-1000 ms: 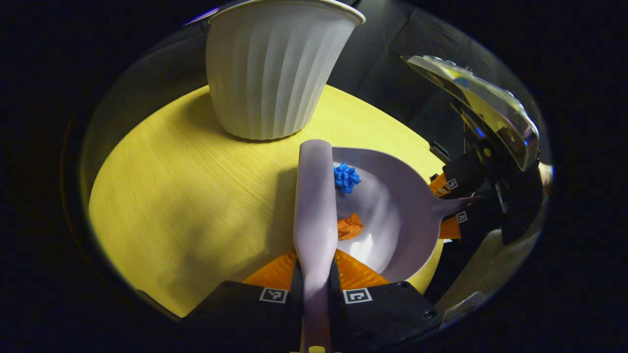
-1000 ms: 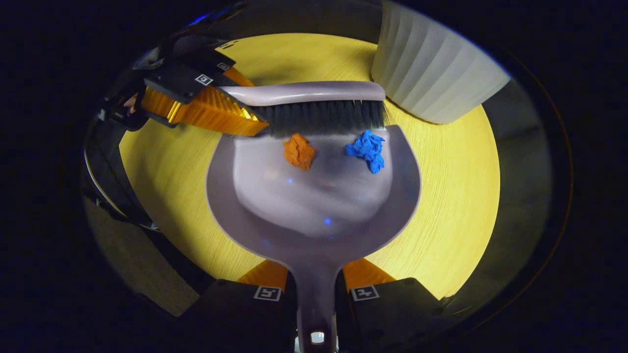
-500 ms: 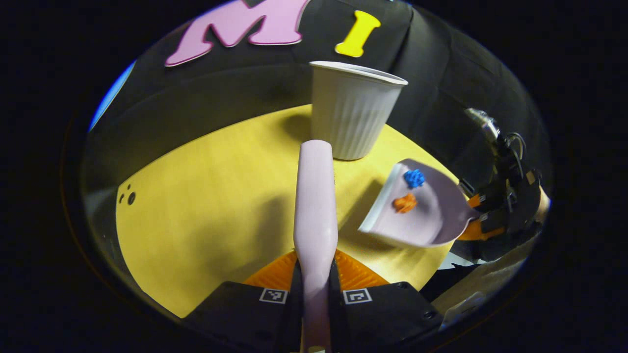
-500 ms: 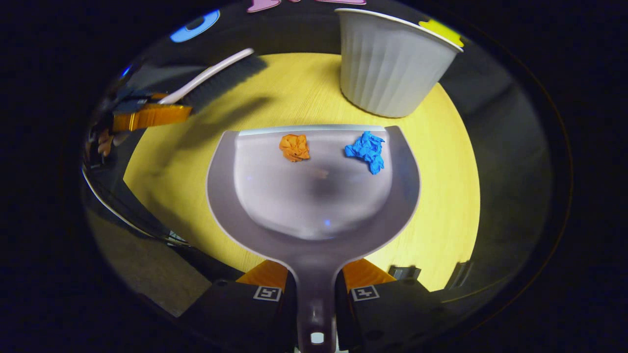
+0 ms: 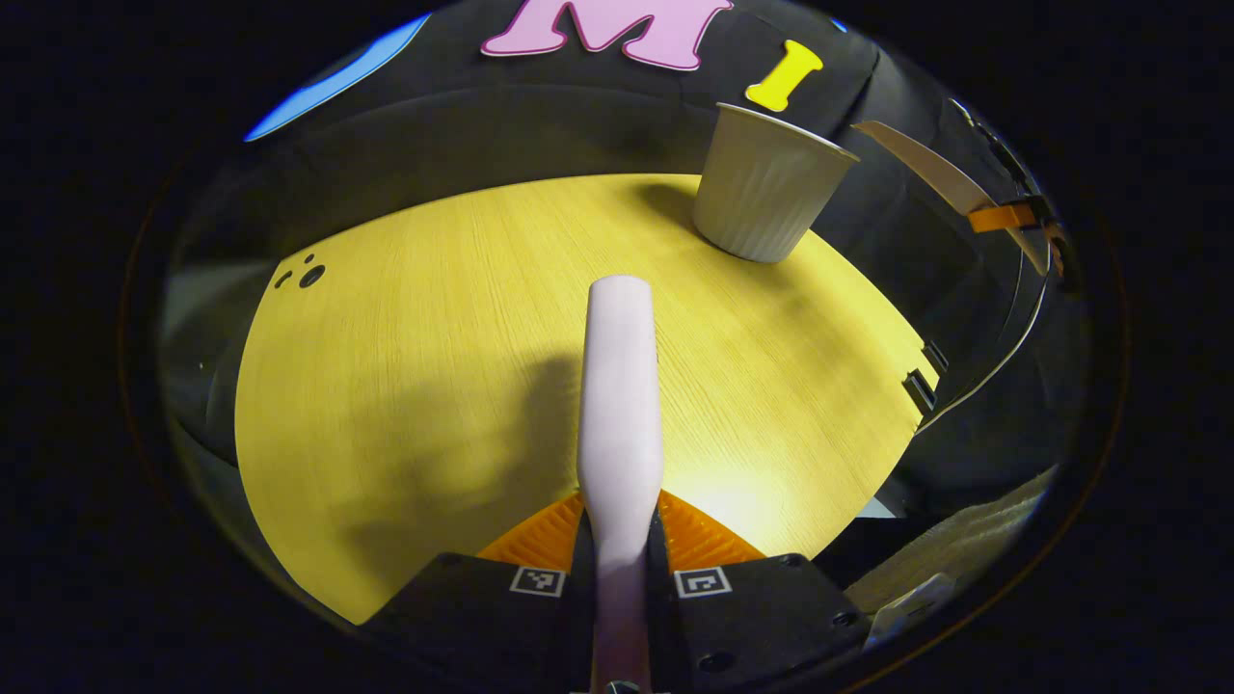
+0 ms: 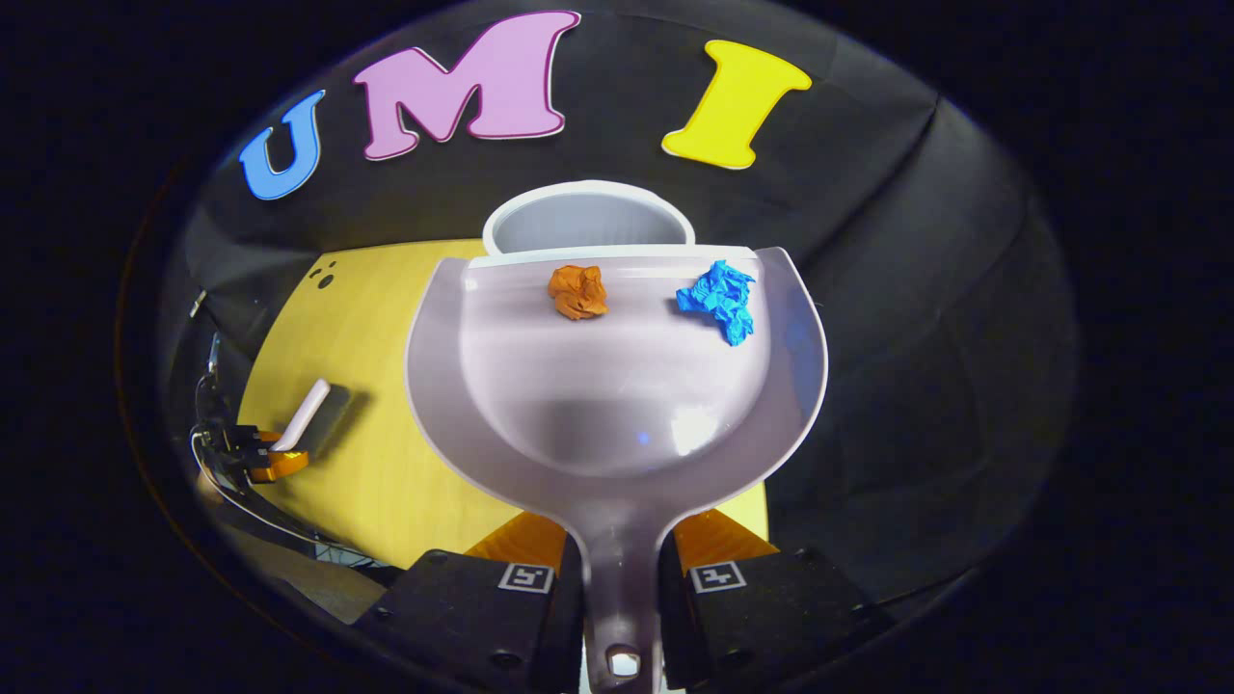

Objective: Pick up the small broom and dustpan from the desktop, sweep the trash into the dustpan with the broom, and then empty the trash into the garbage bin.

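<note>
Right gripper [image 6: 622, 578] clamped on dustpan [image 6: 617, 405] handle, above bin [image 6: 588, 217]. Orange scrap [image 6: 578, 291], blue scrap [image 6: 718, 299] inside. Left gripper [image 5: 620, 578] clamped on broom [image 5: 620, 405].

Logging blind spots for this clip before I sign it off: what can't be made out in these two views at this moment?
- Broom bristles: left gripper view, hidden under the broom's own back.
- Garbage bin inside: right gripper view, its bottom is hidden by the dustpan raised in front.
- Left gripper: right gripper view, too small and dark to judge.
- Dustpan's contents: left gripper view, seen edge-on near the rim.
</note>
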Motion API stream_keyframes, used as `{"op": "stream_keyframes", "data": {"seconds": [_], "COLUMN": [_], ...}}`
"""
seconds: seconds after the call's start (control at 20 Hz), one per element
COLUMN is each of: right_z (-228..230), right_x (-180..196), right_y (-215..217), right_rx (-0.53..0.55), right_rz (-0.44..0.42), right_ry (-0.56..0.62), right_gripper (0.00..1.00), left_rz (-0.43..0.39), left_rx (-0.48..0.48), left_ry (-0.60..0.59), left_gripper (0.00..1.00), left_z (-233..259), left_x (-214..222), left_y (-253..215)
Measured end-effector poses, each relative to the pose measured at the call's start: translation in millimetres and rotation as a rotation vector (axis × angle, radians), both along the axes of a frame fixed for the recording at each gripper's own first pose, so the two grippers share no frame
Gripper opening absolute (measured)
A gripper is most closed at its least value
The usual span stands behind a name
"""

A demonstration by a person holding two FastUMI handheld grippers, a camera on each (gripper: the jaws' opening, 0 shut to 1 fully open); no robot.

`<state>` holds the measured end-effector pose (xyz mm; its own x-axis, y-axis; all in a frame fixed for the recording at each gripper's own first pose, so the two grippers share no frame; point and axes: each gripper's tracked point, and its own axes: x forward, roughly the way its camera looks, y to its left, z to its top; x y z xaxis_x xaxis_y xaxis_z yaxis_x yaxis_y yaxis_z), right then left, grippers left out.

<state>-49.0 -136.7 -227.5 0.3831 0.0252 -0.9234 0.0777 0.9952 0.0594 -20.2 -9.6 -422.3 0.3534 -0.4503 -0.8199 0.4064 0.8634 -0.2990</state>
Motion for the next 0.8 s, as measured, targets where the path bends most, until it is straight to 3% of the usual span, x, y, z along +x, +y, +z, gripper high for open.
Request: {"op": "stream_keyframes", "data": {"seconds": [0.25,0.55,0.8], "right_z": [-1.4,-9.3,-7.5], "right_x": [58.8,87.7,109.8], "right_y": [-48.8,-78.7,-89.9], "right_rx": [-0.078,-0.260,-0.374], "right_rz": [-0.011,0.173,0.383], "right_ry": [0.029,0.154,0.323], "right_gripper": [0.36,0.38,0.35], "left_rz": [-0.009,-0.002,0.021], "left_rx": [-0.006,-0.007,-0.005], "left_ry": [-0.004,-0.001,0.016], "left_gripper": [0.27,0.27,0.25], "left_z": [-7.2,-13.4,-21.7], "left_x": [3.8,5.2,-0.8], "left_y": [3.3,8.0,17.9]}}
